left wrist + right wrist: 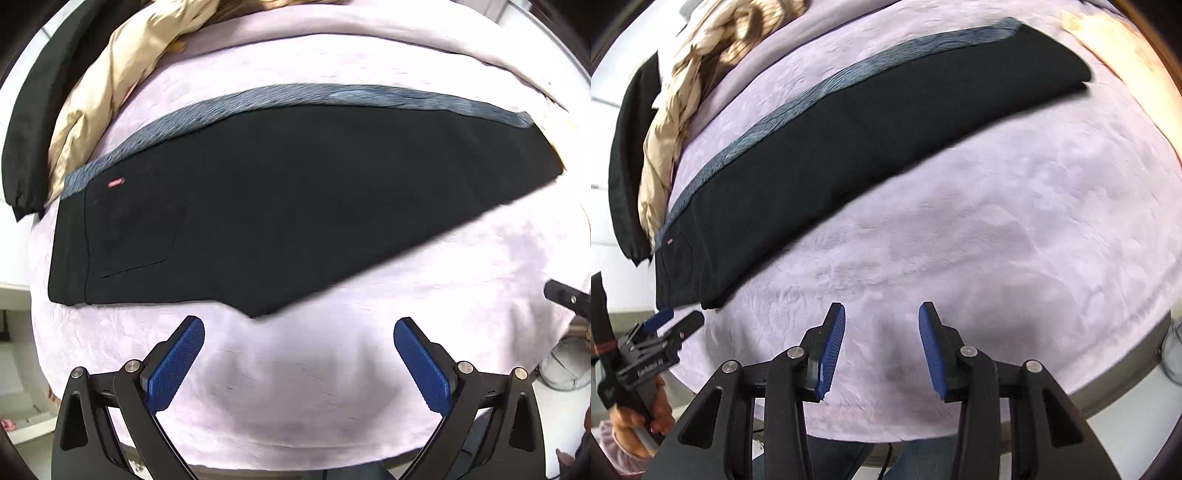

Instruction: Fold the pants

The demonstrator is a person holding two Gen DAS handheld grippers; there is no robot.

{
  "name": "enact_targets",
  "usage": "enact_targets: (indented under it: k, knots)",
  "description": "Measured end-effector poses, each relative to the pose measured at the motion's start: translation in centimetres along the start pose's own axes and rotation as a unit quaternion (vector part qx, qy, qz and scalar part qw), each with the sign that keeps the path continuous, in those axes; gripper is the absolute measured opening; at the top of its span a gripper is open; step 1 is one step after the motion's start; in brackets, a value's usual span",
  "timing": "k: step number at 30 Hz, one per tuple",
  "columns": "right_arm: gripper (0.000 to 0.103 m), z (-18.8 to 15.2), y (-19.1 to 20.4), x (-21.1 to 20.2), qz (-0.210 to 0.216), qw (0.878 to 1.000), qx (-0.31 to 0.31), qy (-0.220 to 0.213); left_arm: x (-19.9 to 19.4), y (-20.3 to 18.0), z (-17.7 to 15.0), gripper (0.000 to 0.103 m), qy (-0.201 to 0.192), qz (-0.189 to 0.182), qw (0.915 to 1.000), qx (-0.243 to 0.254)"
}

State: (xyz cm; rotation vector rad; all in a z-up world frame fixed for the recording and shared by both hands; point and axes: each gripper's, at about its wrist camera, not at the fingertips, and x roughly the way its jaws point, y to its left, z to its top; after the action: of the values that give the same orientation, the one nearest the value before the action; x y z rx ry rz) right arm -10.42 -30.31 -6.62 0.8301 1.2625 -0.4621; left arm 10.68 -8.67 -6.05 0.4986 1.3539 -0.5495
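Pants (pixel 295 199) far edge hides jeans (pixel 258 99); both grippers' jaws wide, empty.

The left wrist view looked forward between its own spread jaws from low above the near edge of the table (pixel 295 387), facing the black pants (pixel 280 206) squarely and at close range. The right wrist view looked from farther right and a little farther back, facing obliquely leftward, so that the pants (pixel 849 147) ran diagonally. Both views shared the pants, the lilac cover, the beige garment (pixel 110 81) and the black jacket (pixel 624 166); the right view also caught the left gripper (pixel 674 320).
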Motion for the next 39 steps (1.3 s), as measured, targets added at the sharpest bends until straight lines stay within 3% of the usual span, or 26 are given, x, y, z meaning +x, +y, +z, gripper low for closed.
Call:
enact_targets:
  k: [5,11,17,18,19,20,23,25,29,32,34,37,39]
  knots:
    - [0.045,1.9,-3.2,-1.8,0.004,0.998,0.041,-0.039,-1.2,-1.9,0.4,0.103,-0.004,-0.013,0.9999,0.000]
    - [0.045,9.2,-11.6,-2.6,0.032,0.984,0.150,-0.092,-2.8,-4.7,1.8,0.103,-0.003,0.005,0.9997,-0.023]
    - [0.045,15.5,-16.7,-0.5,0.012,0.979,0.180,-0.094,-2.5,-8.6,2.3,0.103,0.015,0.007,0.9989,-0.044]
    - [0.043,16.2,-17.4,-0.2,0.015,0.979,0.183,-0.093,-2.5,-9.4,2.4,0.103,0.018,0.008,0.9987,-0.046]
    - [0.017,16.7,-17.7,0.1,0.018,0.978,0.184,-0.094,-2.6,-10.1,2.5,0.103,0.020,0.008,0.9986,-0.048]
    - [0.009,17.4,-18.0,0.2,0.017,0.979,0.176,-0.096,-2.6,-10.8,2.6,0.103,0.022,0.008,0.9985,-0.049]
    - [0.009,18.3,-17.4,-0.4,0.010,0.987,0.124,-0.104,-3.1,-12.7,2.9,0.103,0.020,0.006,0.9983,-0.054]
    - [0.010,19.0,-17.4,0.3,-0.006,0.993,0.083,-0.084,-3.2,-14.0,3.2,0.103,0.022,0.005,0.9983,-0.054]
    - [0.028,18.9,-18.5,-0.4,-0.008,0.992,0.103,-0.067,-3.9,-16.0,3.9,0.103,0.015,0.008,0.9981,-0.059]
    - [0.028,17.7,-18.7,-2.3,-0.023,0.992,0.101,-0.078,-4.3,-17.1,4.2,0.103,0.012,0.010,0.9979,-0.062]
    - [0.028,17.4,-17.6,-3.3,-0.033,0.993,0.064,-0.089,-4.4,-17.7,4.3,0.103,0.012,0.013,0.9979,-0.063]
    - [0.042,17.7,-15.0,-3.5,-0.039,0.995,-0.007,-0.096,-4.6,-18.2,4.2,0.103,0.014,0.019,0.9976,-0.065]
    - [0.044,18.1,-13.6,-3.0,-0.035,0.994,-0.042,-0.093,-4.9,-18.4,4.1,0.103,0.013,0.026,0.9975,-0.065]
